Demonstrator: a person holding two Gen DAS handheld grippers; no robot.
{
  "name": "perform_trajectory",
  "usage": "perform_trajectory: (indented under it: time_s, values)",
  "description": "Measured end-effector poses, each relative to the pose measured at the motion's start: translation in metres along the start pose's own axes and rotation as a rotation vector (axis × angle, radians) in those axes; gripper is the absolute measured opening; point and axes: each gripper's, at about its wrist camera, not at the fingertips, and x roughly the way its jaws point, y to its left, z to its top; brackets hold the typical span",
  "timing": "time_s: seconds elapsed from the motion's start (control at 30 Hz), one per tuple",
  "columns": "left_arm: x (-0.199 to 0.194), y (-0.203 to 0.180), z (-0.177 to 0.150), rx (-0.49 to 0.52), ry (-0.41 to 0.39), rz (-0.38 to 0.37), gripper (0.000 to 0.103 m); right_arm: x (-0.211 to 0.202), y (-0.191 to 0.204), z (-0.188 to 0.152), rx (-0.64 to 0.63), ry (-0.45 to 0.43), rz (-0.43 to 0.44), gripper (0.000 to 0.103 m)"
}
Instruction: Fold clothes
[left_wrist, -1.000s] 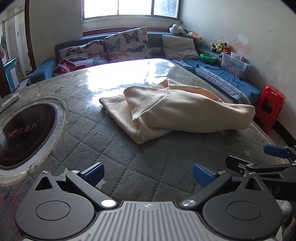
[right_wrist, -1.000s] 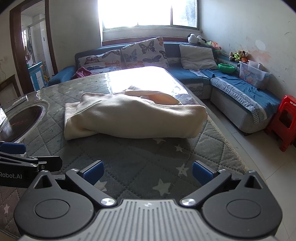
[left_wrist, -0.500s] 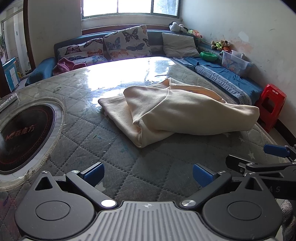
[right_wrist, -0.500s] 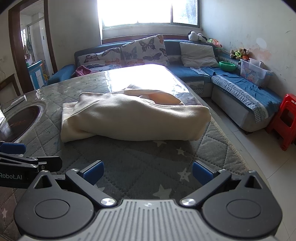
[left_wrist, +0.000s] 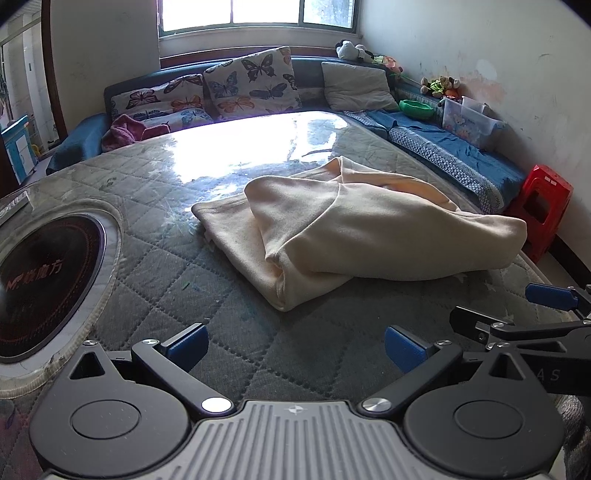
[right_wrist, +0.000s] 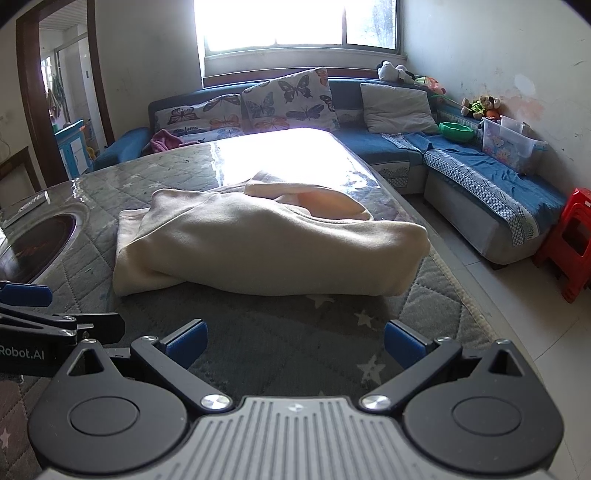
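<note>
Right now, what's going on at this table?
A person holds a claw in each hand over a quilted table. A cream garment lies bunched and partly folded in the middle, touched by neither claw. The left claw and right claw both hang open, short of the cloth's near edge, side by side. The fold looks unfinished.

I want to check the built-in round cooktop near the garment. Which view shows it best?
The left wrist view: the cooktop shows most of its dark disc, printed logo and rim. The right wrist view catches only an edge-on sliver left of the cream garment.
</note>
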Motion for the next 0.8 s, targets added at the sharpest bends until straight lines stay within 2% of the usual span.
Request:
perform_trajectory:
  time_s: [0.8]
  values:
    - [0.016,0.005,0.023,0.02,0.009,0.014,0.103,0.013,-0.008,0.019,-0.016,-0.015,0.009,0.103]
